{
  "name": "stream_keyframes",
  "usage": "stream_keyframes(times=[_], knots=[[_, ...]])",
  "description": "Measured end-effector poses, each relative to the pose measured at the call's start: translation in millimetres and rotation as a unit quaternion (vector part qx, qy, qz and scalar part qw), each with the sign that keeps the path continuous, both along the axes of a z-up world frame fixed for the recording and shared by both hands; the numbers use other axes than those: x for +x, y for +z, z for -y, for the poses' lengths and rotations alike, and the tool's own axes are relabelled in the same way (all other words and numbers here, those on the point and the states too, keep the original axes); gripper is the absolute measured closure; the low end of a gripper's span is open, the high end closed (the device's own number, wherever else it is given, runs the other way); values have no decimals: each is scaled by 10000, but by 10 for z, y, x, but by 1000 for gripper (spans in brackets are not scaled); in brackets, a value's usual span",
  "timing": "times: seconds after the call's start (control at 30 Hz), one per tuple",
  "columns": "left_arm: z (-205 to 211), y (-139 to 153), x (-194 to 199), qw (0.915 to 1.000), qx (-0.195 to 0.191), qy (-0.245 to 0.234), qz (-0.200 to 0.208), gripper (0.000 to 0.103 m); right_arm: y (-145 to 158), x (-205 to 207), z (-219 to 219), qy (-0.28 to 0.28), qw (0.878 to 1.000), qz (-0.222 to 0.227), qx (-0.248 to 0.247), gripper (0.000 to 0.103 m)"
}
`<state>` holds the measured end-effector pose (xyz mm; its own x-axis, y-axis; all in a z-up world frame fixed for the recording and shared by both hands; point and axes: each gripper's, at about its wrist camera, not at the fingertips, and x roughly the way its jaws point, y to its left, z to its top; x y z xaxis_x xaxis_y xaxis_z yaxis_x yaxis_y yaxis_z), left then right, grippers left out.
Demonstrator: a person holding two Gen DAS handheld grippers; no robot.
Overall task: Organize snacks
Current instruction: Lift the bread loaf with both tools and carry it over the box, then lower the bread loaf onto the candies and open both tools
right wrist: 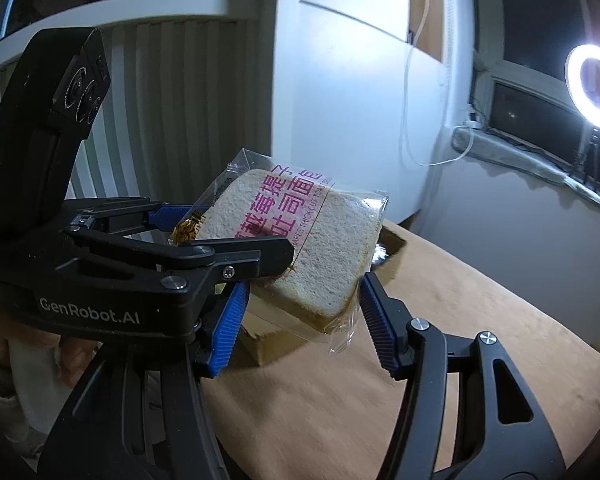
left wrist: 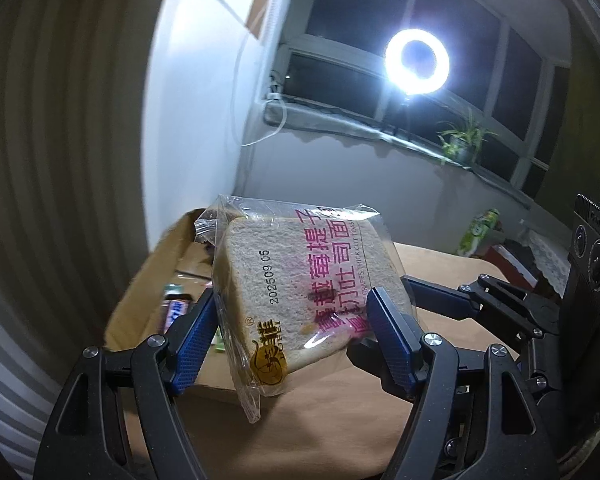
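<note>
A slice of toast in a clear wrapper with pink print [left wrist: 296, 292] hangs in the air above the table. My left gripper [left wrist: 296, 340] is shut on its lower part, blue pads on both sides. In the right wrist view the same toast pack [right wrist: 300, 248] sits between my right gripper's [right wrist: 300, 320] spread blue fingers [right wrist: 376, 328], which stand on either side of its lower corner; whether they touch it is unclear. The left gripper's body [right wrist: 140, 264] crosses in from the left there. A cardboard box [left wrist: 152, 280] behind the toast holds snack bars [left wrist: 176, 308].
The tan table [right wrist: 440, 320] extends right and forward. A green can [left wrist: 478, 232] and dark items stand at the far right. A ring light [left wrist: 416, 62], a potted plant [left wrist: 460, 140] on the window sill, and a white wall are behind.
</note>
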<state>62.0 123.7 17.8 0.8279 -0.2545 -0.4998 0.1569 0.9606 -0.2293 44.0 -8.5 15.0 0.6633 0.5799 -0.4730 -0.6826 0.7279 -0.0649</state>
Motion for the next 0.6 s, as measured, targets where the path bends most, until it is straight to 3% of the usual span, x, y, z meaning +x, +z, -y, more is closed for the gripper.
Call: stream_keyframes(times=[0.3, 0.6], knots=[[-332, -275, 457, 9992, -91, 230, -329, 29, -236, 477, -406, 233, 9991, -302, -170, 43], [-354, -459, 1031, 9984, -30, 180, -540, 29, -461, 1121, -539, 117, 9981, -579, -195, 43]])
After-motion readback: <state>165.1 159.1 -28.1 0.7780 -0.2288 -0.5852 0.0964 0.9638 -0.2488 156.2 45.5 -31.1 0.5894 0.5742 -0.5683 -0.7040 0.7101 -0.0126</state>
